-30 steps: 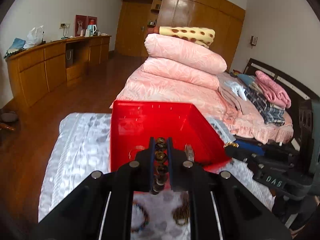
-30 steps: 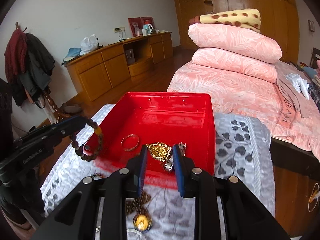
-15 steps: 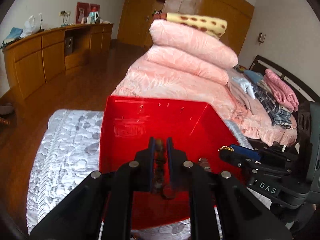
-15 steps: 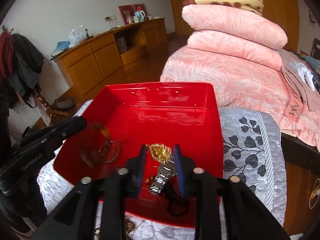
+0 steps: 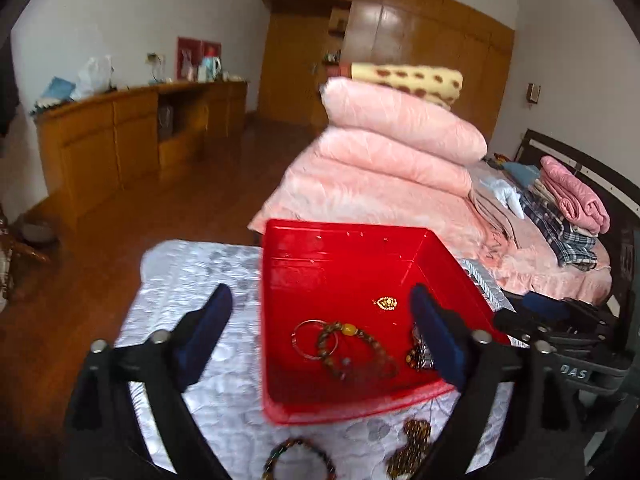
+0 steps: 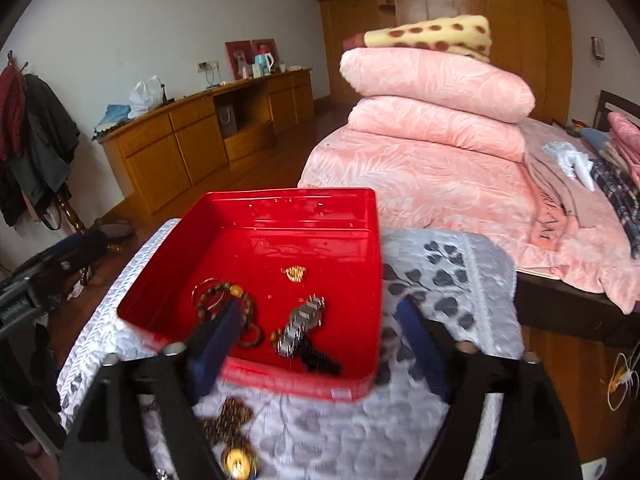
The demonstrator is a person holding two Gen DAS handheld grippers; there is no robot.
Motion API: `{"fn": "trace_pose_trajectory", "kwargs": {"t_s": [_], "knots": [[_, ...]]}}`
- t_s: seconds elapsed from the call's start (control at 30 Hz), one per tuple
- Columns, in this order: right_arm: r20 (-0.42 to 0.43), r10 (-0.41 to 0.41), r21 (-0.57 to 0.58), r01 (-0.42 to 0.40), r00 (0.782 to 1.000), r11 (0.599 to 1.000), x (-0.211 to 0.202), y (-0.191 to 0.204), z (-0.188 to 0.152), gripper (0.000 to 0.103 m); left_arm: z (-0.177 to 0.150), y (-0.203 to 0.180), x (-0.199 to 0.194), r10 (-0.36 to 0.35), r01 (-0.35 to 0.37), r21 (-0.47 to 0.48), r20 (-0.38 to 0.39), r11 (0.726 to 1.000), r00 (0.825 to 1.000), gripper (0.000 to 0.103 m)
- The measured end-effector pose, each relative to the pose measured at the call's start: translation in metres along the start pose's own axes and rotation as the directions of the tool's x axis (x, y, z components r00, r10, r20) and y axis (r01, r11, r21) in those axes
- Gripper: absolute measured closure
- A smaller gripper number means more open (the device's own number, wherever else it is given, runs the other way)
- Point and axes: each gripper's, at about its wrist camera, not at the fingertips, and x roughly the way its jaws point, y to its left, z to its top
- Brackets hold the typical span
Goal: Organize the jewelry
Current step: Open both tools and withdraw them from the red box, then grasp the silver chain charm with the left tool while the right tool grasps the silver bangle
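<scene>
A red tray (image 5: 340,248) (image 6: 320,200) sits on a white patterned cloth. In it lie a brown bead bracelet (image 5: 360,352) (image 6: 248,308), a thin ring (image 5: 308,338), a gold pendant (image 5: 386,303) (image 6: 295,273) and a silver watch (image 6: 304,320). My left gripper (image 5: 320,328) is open and empty, its fingers straddling the tray's near left side. My right gripper (image 6: 316,340) is open and empty above the tray's near edge. More bead bracelets (image 5: 298,460) and a gold pendant (image 6: 238,460) lie on the cloth in front of the tray.
A bed with stacked pink quilts (image 5: 400,140) (image 6: 436,120) lies beyond the cloth. A wooden sideboard (image 5: 140,136) stands along the left wall. The right gripper's body (image 5: 560,340) shows at the right of the left wrist view. Wooden floor lies to the left.
Both grippers have opened. The left let go of the bead bracelet and the right let go of the watch; both now lie in the red tray. Both grippers pulled back slightly.
</scene>
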Motion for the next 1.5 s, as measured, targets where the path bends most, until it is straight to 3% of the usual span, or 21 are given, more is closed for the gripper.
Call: {"fn": "trace_pose_trajectory", "kwargs": {"t_s": [0.2, 0.4, 0.7, 1.3, 1.5], "knots": [[0.004, -0.006, -0.011, 0.006, 1.000, 1.000, -0.035, 0.008, -0.034, 0.007, -0.019, 0.006, -0.042, 0.039, -0.039, 0.000, 0.024, 0.999, 0.999, 0.006], [-0.072, 0.039, 0.028, -0.037, 0.997, 0.999, -0.044, 0.011, -0.070, 0.006, -0.051, 0.007, -0.067, 0.051, -0.050, 0.034, -0.024, 0.998, 0.998, 0.006], [-0.147, 0.039, 0.064, -0.030, 0.988, 0.997, -0.044, 0.018, -0.111, 0.006, -0.103, 0.010, -0.077, 0.072, -0.069, 0.035, -0.098, 0.997, 0.993, 0.006], [-0.205, -0.014, 0.002, 0.015, 0.979, 1.000, -0.024, 0.056, -0.140, 0.007, -0.145, 0.017, -0.071, 0.095, -0.093, 0.021, -0.184, 0.995, 0.978, 0.006], [-0.236, -0.035, -0.014, 0.033, 0.971, 0.999, -0.012, 0.063, -0.144, 0.015, -0.145, 0.028, -0.073, 0.092, -0.094, -0.005, -0.187, 0.996, 0.978, 0.006]]}}
